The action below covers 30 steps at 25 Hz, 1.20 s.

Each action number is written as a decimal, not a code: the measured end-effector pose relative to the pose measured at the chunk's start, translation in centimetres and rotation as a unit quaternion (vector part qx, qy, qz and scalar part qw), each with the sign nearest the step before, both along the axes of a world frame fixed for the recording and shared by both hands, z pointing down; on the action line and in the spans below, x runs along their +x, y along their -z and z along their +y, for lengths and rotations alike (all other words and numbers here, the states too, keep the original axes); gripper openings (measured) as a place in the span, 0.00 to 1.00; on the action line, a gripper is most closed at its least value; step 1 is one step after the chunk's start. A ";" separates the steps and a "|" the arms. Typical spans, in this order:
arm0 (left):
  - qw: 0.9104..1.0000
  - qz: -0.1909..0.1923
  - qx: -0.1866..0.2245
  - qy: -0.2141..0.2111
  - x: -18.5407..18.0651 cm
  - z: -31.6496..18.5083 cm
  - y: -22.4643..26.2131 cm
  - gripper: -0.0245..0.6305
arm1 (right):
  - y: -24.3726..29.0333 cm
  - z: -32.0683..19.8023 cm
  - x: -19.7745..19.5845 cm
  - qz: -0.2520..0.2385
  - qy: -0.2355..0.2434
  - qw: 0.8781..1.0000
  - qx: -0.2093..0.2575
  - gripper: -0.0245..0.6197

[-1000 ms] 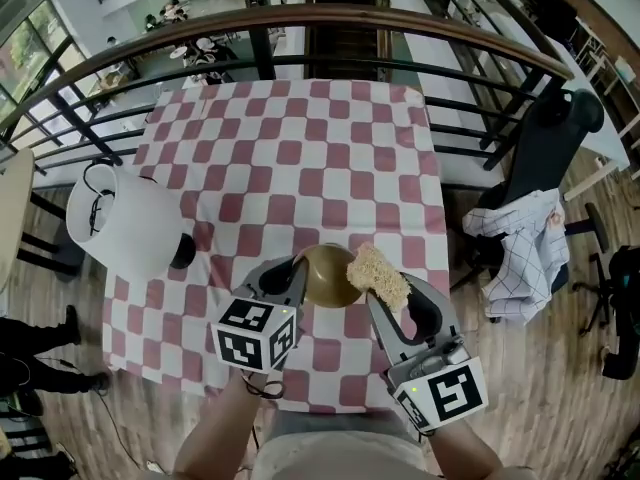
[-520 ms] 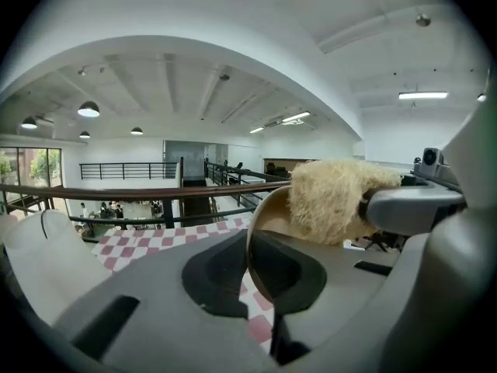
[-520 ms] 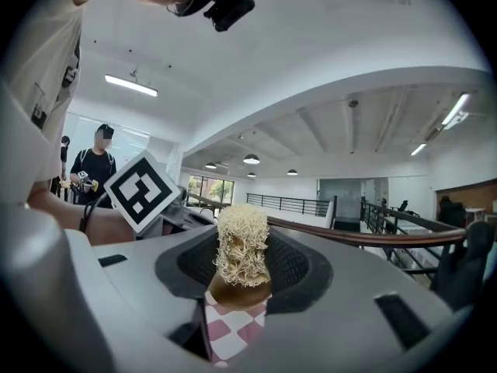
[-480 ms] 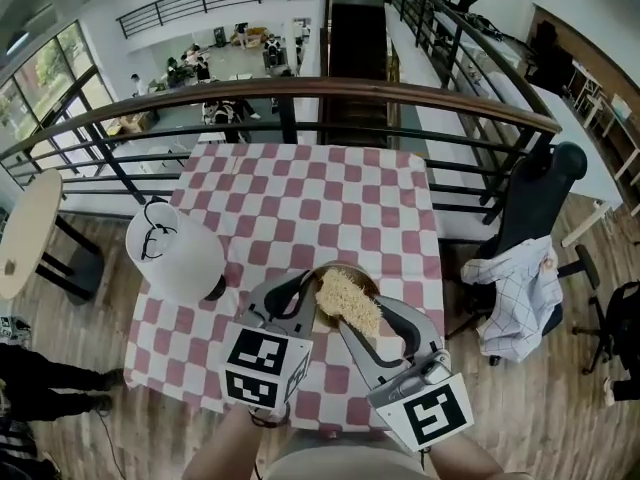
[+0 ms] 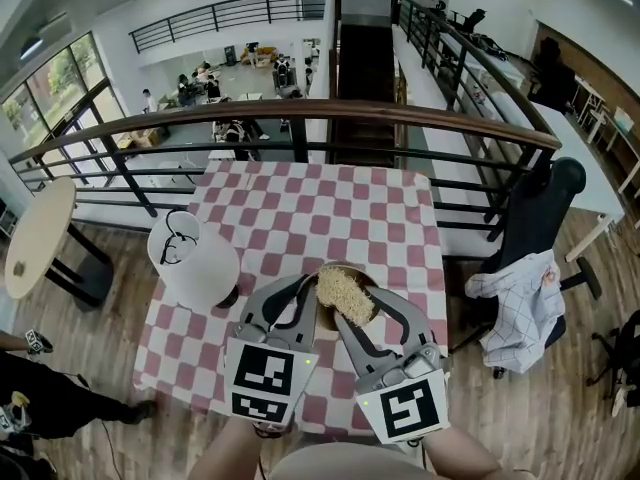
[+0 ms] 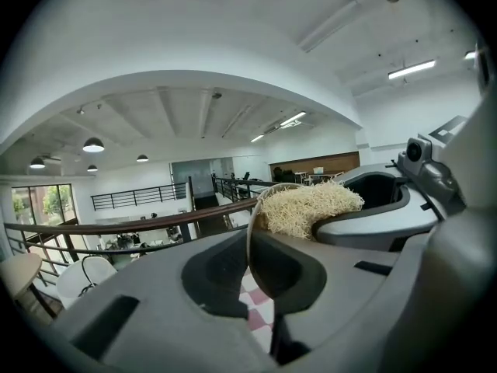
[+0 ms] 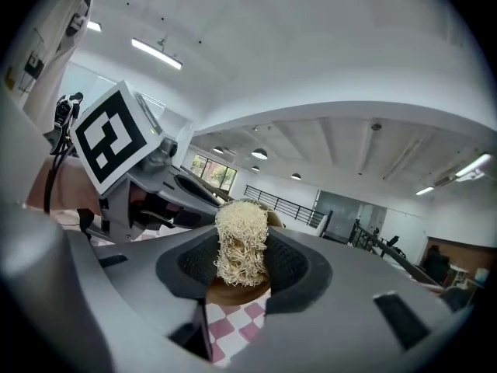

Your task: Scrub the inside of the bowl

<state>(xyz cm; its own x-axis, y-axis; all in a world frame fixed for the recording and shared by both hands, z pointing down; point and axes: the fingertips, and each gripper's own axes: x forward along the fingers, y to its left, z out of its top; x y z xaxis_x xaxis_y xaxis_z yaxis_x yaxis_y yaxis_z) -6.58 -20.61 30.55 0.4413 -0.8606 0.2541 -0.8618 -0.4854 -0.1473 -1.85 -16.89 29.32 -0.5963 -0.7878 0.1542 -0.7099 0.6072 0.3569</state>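
Observation:
A brown bowl (image 5: 330, 286) is up off the checked table (image 5: 300, 218), tilted on edge. My left gripper (image 5: 297, 300) is shut on the bowl's left rim; in the left gripper view the rim (image 6: 251, 235) stands edge-on between the jaws of the left gripper (image 6: 260, 269). My right gripper (image 5: 366, 313) is shut on a pale straw-coloured fibre scrubber (image 5: 345, 293), which is pressed into the bowl's inside. The right gripper view shows the scrubber (image 7: 242, 239) upright in the right gripper (image 7: 242, 269), with the bowl (image 7: 231, 291) right behind it. The scrubber (image 6: 307, 207) bulges over the rim.
A white rounded chair (image 5: 195, 263) stands at the table's left edge. A dark curved railing (image 5: 300, 113) runs behind the table, above a drop to a lower floor. A black office chair with a cloth over it (image 5: 520, 288) is to the right, and a round wooden table (image 5: 40, 233) to the left.
The scrubber has moved left from the bowl's right rim into the bowl. Both grippers have drawn closer together, and the head view has tipped up.

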 end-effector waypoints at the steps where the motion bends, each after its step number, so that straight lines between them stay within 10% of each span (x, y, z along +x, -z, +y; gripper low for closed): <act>1: 1.000 -0.001 0.003 0.001 -0.2 0.1 0.3 0.07 | 0.1 0.0 0.0 0.004 -0.006 1.000 0.002 0.28; 15: 0.998 0.002 0.063 0.000 -0.5 1.9 4.1 0.08 | 0.2 2.4 1.1 0.018 -0.061 0.998 0.026 0.27; 30: 0.999 0.037 0.002 -0.007 0.5 3.3 0.0 0.10 | -2.0 2.8 -0.9 0.005 -0.027 0.999 0.021 0.27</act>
